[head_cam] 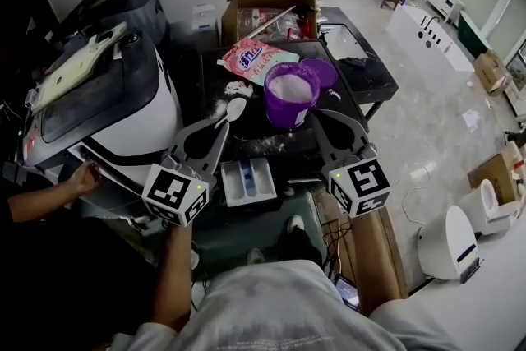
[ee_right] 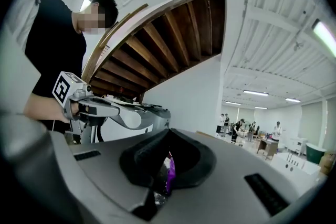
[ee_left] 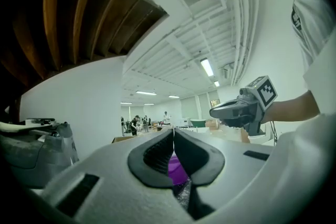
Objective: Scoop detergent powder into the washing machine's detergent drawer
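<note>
— On the dark counter (head_cam: 215,71), toward the back: purple tub (head_cam: 288,115) filled with white powder, purple lid (head_cam: 322,70) just beside it, detergent bag (head_cam: 256,57) behind.
— And the detergent drawer (head_cam: 233,181)?
— Sits pulled out at the near edge, between the two sets of tongs, apart from the tub.
— Left tongs (head_cam: 220,127)?
— Pressed together. White spoon (head_cam: 233,109) right at the tip, near spilled powder (head_cam: 238,88); pinched or only touching, impossible to tell.
— Right tongs (head_cam: 315,115)?
— Pressed together too, tip just beside the tub's right wall, with purple glimpsed through the gap behind the pads.
</note>
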A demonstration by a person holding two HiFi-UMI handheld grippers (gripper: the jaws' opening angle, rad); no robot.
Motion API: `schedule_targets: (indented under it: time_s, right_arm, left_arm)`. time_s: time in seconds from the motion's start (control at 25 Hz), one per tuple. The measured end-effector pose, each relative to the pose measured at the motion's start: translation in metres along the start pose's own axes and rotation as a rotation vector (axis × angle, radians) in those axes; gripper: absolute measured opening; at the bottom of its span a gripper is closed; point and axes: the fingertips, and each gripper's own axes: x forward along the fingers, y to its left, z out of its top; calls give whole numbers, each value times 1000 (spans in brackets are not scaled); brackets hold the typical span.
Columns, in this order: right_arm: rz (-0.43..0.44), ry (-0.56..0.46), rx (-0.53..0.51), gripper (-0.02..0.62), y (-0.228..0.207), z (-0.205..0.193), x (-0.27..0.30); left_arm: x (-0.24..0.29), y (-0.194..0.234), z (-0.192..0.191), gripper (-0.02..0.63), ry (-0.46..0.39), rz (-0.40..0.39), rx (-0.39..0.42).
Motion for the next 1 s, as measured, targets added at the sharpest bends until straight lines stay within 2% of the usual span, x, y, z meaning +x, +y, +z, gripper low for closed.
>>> schedule_targets:
  time_s: [0.16, 0.44, 1.0]
  right_arm:
    - [-14, -28, -23, 5, -7, 14, -5]
    - [-28, -16, -42, 5, -12, 13, -11]
    - [-37, 4, -41, 5, -12, 6, -16]
  left_arm:
    - [1, -1, 17, 14, -37, -10, 14]
    - [-2, -1, 32, 14, -65, -21, 37]
    - [-4, -6, 28, 14, -57, -30, 34]
